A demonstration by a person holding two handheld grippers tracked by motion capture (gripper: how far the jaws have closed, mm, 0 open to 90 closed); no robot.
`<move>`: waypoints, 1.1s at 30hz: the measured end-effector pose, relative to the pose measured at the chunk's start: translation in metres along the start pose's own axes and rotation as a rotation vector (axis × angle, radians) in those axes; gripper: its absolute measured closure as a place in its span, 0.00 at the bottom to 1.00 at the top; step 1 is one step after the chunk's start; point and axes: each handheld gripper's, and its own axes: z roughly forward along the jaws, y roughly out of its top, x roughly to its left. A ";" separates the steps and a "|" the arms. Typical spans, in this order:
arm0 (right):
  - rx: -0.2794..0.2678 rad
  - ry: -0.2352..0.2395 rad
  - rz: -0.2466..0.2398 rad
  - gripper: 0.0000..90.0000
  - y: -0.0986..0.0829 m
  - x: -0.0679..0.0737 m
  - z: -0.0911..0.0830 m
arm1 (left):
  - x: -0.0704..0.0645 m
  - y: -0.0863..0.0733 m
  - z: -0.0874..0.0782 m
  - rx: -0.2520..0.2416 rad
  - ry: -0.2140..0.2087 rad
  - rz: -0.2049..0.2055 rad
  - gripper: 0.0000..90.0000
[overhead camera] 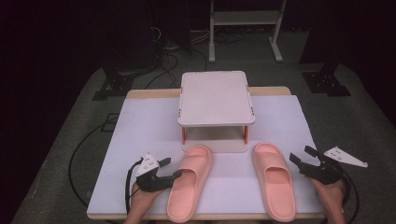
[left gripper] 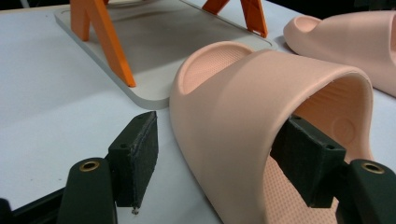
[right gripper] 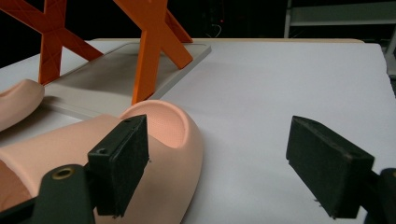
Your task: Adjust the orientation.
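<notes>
Left gripper point(overhead camera: 169, 169) is sitting at the bench's point(overhead camera: 140, 126) 8 o'clock, jaws apart, straddling the strap wall of the left slipper point(overhead camera: 189, 182) without clamping. Right slipper point(overhead camera: 274, 179) is lying at 5 o'clock. Right gripper point(overhead camera: 302, 157) is hovering just beside it at 4 o'clock, jaws apart.

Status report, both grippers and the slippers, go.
Left gripper open, jaws astride left slipper's strap. Right gripper open beside right slipper, not touching. Shoe rack ahead, unobstructed.
</notes>
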 end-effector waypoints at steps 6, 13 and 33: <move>-0.006 0.008 0.001 0.23 0.000 0.000 0.000 | -0.006 0.000 0.005 0.033 -0.009 0.013 0.37; -0.009 0.019 0.010 0.23 0.000 0.000 -0.002 | -0.010 -0.002 0.011 0.076 -0.026 0.030 0.41; -0.040 0.085 -0.008 0.23 0.003 0.014 -0.018 | -0.016 -0.003 0.013 0.103 0.036 0.069 0.69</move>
